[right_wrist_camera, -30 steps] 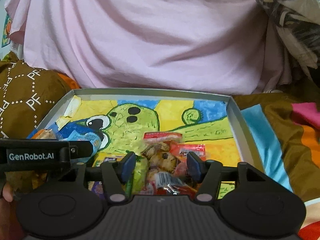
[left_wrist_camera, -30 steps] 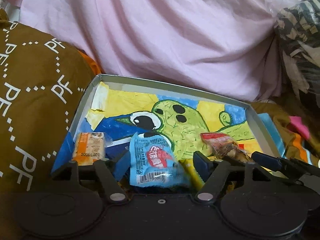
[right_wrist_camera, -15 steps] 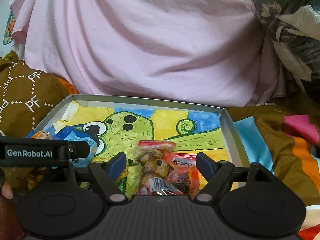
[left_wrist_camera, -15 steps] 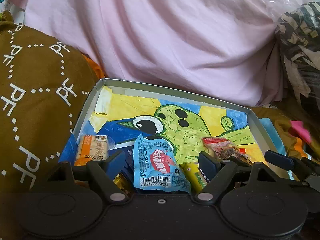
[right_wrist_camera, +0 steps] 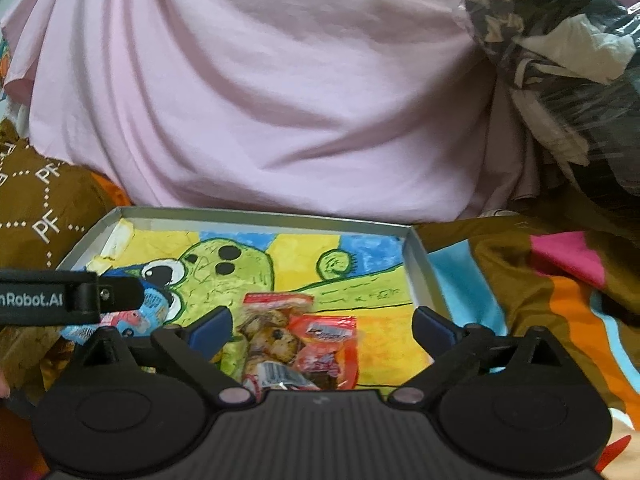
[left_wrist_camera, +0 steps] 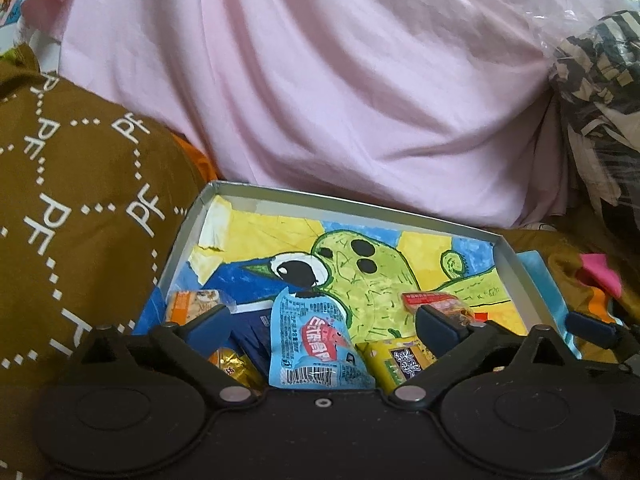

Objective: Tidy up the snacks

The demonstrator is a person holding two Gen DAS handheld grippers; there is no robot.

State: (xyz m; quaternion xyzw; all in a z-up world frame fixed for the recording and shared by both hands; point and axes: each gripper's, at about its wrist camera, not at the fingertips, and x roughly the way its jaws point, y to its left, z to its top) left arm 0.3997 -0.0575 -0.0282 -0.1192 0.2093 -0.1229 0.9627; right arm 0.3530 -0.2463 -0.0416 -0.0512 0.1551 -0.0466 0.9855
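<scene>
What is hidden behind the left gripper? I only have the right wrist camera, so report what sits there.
Observer: A blue packet lies between the open jaws of the left gripper, not clamped.
Operator: Name what lies to the left of that packet.
Observer: An orange-and-white packet, close to the left wall of the tray.
</scene>
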